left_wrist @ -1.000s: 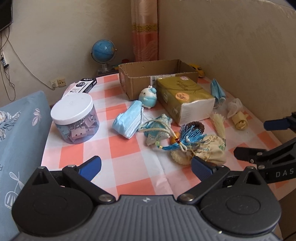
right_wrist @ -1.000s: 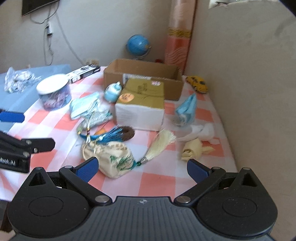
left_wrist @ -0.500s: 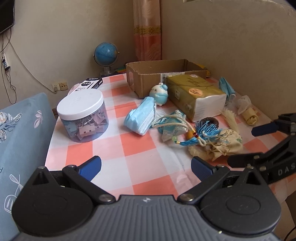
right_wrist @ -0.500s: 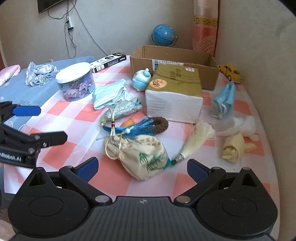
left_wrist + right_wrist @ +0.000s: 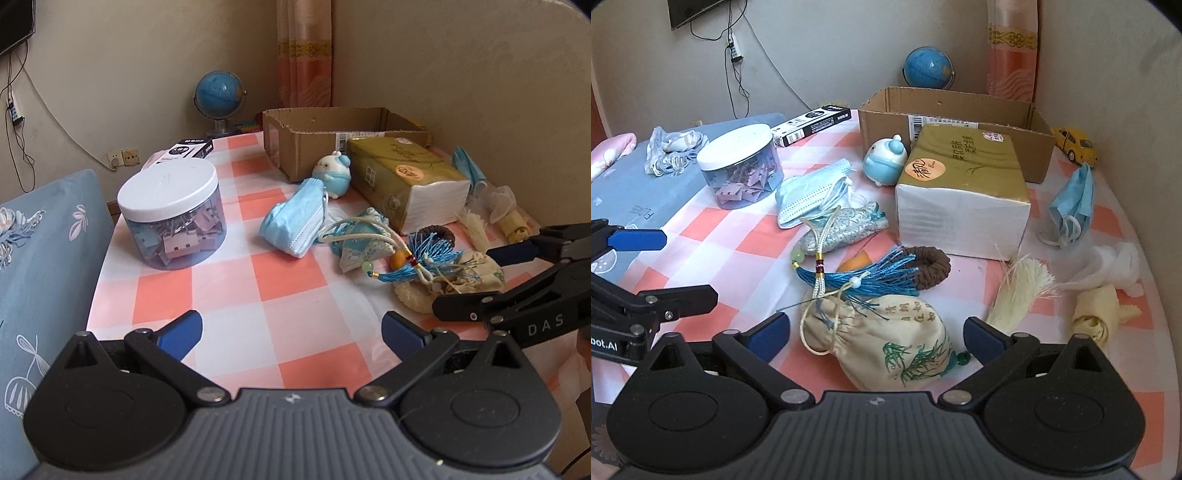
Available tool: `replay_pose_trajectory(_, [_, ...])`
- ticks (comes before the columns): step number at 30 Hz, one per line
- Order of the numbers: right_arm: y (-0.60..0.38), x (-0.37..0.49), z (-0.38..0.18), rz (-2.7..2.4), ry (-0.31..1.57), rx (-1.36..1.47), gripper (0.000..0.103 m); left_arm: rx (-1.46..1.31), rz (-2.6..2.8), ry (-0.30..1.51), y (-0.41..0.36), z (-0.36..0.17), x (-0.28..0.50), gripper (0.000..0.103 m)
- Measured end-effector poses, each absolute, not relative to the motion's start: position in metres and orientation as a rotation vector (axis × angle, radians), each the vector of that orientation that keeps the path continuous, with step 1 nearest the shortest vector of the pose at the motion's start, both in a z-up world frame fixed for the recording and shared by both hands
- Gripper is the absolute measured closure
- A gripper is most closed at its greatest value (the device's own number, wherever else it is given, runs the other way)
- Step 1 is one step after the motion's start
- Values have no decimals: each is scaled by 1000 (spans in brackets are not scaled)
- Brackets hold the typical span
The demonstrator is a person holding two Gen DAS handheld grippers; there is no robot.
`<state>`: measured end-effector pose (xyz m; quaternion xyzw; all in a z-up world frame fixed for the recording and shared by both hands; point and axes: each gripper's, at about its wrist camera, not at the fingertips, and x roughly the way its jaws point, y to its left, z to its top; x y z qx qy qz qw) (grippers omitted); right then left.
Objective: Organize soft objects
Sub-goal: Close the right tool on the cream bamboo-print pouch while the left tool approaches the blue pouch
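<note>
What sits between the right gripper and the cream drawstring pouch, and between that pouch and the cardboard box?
Nothing visible blocks the open right gripper from the cream pouch, which lies right ahead between its fingers. On the way to the cardboard box stand the blue tassel, the brown ring and the tissue pack.

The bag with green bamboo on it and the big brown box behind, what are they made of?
The cream pouch looks like soft woven cloth, matte: it wrinkles and gathers at a drawstring neck, with bamboo and characters on it, printed or stitched. The brown box looks like corrugated cardboard, dull and unglazed: its edges are rough and torn, and a barcode label is stuck on its front.
</note>
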<state>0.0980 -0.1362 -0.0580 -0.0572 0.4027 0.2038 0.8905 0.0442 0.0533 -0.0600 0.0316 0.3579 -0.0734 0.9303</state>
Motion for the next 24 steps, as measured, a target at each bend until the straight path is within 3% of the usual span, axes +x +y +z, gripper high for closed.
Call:
replay_pose_trajectory(2, [-137,97,-57,428,839,-131,14,64,-155,735,52,-60,46,1])
replay_pose_trajectory(10, [-150,90,-51,426,837,-133,20,89,-182,736,40,-59,49,1])
replay_pose_trajectory(24, [-166,73,-10,421,732,-146,21,113,-251,751,26,-60,57,1])
